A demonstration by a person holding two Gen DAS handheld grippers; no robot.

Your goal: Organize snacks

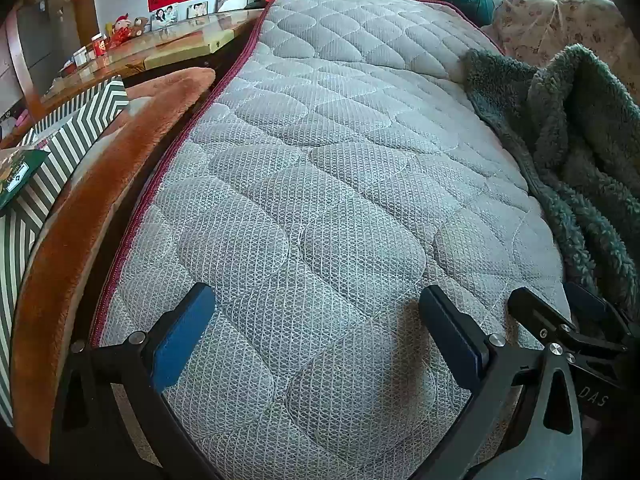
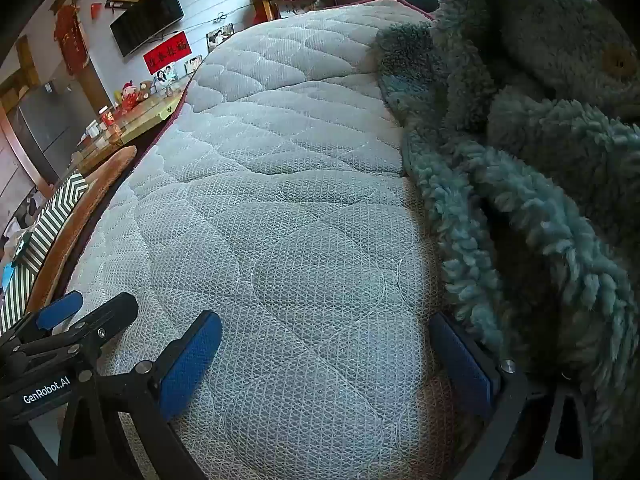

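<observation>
My left gripper (image 1: pixel 316 320) is open and empty, low over the near end of a grey quilted mattress (image 1: pixel 320 152). My right gripper (image 2: pixel 324 344) is open and empty beside it, over the same mattress (image 2: pixel 280 184). The right gripper also shows at the right edge of the left wrist view (image 1: pixel 560 312), and the left gripper at the lower left of the right wrist view (image 2: pixel 92 316). A green-and-white striped box (image 1: pixel 60 148) stands left of the bed, with a green packet (image 1: pixel 18 174) lying on it. The box also shows in the right wrist view (image 2: pixel 52 216). No other snack shows.
A teal fleece garment (image 1: pixel 580 152) (image 2: pixel 520 160) is heaped on the mattress's right side, touching my right gripper's right finger. A brown plush cushion (image 1: pixel 96 184) runs along the bed's left edge. A side table (image 1: pixel 168 44) with photos, toys and cups stands beyond it.
</observation>
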